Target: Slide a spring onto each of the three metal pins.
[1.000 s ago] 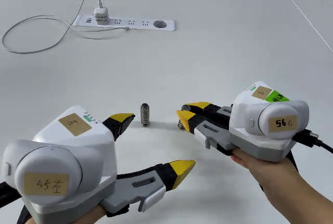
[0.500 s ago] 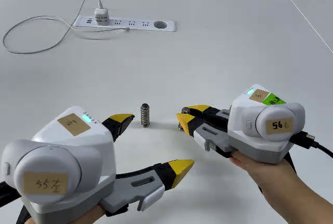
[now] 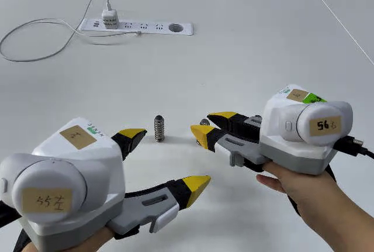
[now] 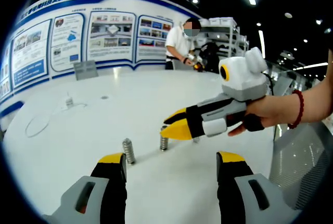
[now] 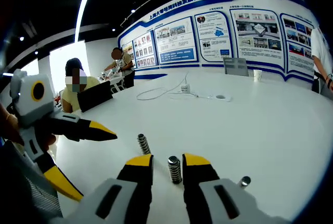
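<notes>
A short metal pin with a spring [image 3: 159, 128] on it stands upright on the white table [image 3: 251, 47]. A second sprung pin [image 5: 174, 169] stands between the parted jaws of my right gripper [image 5: 167, 162], untouched by them; its top [image 3: 204, 122] peeks out between the yellow tips. My right gripper [image 3: 209, 123] is open. A third pin [image 5: 243, 181] shows just its metal top at the right of that gripper. My left gripper [image 3: 165, 159] is held wide open nearer to me, empty, short of the first sprung pin [image 4: 128, 150].
A white power strip [image 3: 149, 27] with a charger and looped cable [image 3: 35, 35] lies at the far side of the table. People stand and sit at other tables in the background.
My right gripper's jaws have spread apart around the second pin and the gripper has risen slightly. The left gripper has stayed open and almost still.
</notes>
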`<action>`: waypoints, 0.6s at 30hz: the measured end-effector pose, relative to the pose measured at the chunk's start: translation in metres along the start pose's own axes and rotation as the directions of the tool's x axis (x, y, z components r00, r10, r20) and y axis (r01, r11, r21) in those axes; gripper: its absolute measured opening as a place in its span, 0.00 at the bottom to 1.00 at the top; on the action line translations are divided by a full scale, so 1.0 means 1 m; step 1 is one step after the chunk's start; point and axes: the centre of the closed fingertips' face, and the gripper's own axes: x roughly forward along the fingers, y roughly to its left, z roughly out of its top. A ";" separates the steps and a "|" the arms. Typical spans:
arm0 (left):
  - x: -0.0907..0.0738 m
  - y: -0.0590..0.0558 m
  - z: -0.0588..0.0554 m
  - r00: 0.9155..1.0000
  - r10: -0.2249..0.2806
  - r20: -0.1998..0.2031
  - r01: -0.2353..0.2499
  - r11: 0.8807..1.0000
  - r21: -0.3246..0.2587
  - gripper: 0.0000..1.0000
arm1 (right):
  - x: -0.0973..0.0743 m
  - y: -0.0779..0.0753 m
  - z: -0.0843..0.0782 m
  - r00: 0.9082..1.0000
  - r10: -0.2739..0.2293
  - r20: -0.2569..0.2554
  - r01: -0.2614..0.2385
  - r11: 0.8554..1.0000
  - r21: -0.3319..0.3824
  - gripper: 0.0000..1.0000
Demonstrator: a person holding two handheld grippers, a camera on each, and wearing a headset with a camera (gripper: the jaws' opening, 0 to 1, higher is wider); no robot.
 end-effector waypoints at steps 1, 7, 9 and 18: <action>0.000 0.000 0.000 1.000 0.000 -0.001 0.000 1.000 0.002 0.71 | -0.002 0.000 0.002 1.000 0.001 -0.001 -0.001 1.000 -0.005 0.23; 0.001 0.001 0.001 1.000 0.007 -0.002 -0.007 1.000 0.012 0.70 | -0.016 -0.004 0.009 1.000 -0.006 -0.012 0.006 1.000 -0.003 0.26; 0.001 0.001 0.002 1.000 0.006 0.001 -0.006 1.000 0.012 0.70 | -0.022 -0.007 0.012 1.000 -0.010 -0.013 0.010 1.000 -0.001 0.28; 0.006 -0.006 0.006 1.000 -0.024 0.001 0.024 0.999 0.040 0.66 | -0.046 -0.018 0.018 0.999 -0.032 -0.016 0.032 0.999 0.022 0.33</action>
